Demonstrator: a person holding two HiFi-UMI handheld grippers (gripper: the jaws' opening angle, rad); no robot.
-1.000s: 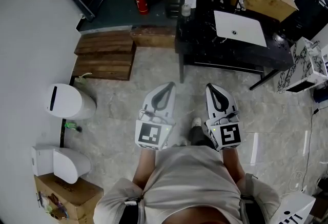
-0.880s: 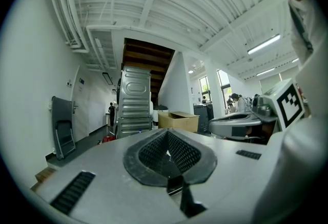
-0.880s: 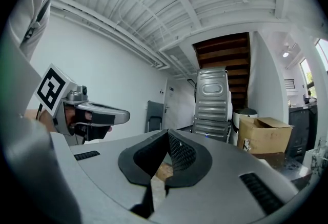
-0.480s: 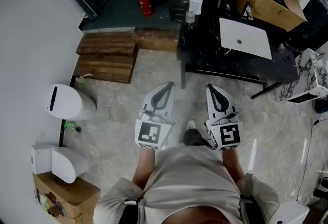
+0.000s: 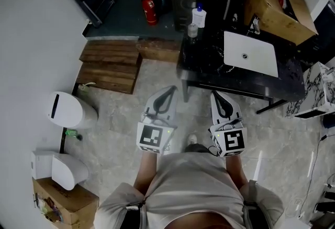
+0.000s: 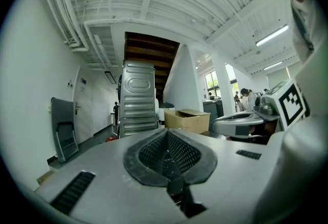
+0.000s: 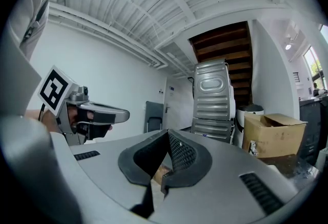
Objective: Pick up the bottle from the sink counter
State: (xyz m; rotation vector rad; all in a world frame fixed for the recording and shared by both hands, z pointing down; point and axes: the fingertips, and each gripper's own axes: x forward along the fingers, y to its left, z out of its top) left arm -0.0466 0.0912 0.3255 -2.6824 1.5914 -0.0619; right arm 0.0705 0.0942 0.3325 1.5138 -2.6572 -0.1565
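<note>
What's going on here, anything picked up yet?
Nothing grabbed yet. A person holds the left tool and right tool out in front, both shut and empty, over the floor short of the black sink counter. The blue-capped white bottle stands untouched at the counter's far left corner, next to a smaller clear container and left of the white basin.

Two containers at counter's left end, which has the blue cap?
The taller white bottle, set farther back; the shorter greyish container in front of it has none.
</note>
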